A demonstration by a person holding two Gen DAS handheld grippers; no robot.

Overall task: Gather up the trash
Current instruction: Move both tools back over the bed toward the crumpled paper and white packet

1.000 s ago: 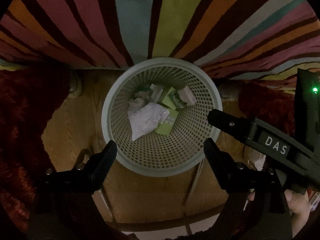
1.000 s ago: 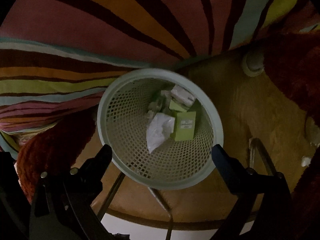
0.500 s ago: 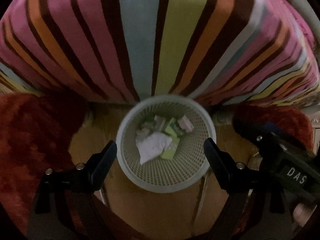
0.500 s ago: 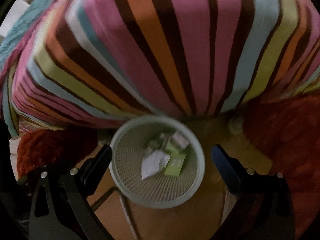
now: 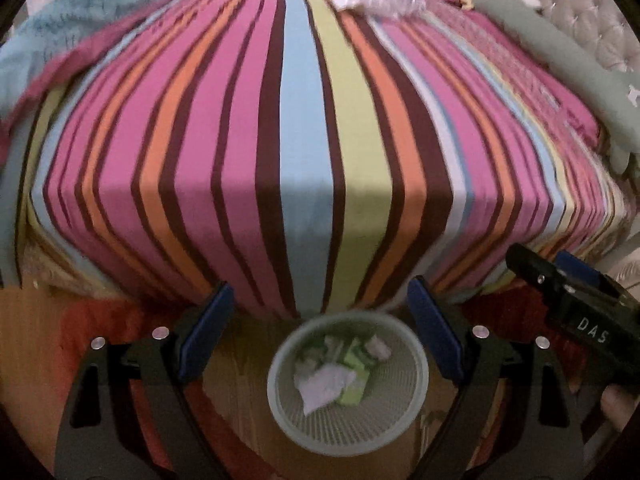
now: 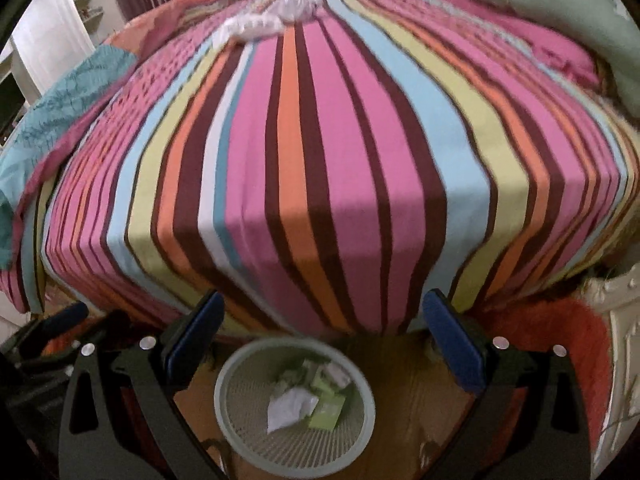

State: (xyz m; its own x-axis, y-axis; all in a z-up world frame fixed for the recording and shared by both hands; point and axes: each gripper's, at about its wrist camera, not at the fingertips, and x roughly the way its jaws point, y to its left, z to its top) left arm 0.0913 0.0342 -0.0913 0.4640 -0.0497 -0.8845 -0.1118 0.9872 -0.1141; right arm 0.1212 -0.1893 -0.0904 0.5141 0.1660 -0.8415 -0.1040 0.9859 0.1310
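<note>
1. Both pairs of blue-padded fingers, left gripper (image 5: 320,336) and right gripper (image 6: 320,336), stand wide apart, holding nothing.
2. Below them sits the pale mesh plastic wastebasket (image 5: 404,412), already holding paper.
3. Crumpled white and clear plastic trash (image 6: 276,16) lies on the far side of the striped bed (image 6: 320,160); probably light and soft, best pinched at a bunched fold.

Only one readable text from my end: "DAS", white capitals on a small dark label, on the side of the right gripper (image 5: 576,312) body where it pokes into the left wrist view at the right edge. Letters sit slightly tilted, following the gripper's angle. The green cartons (image 6: 328,410) in the mesh wastebasket (image 6: 240,428) carry some print, but it's too blurred and small for me to read in either view. Nothing else legible.
</note>
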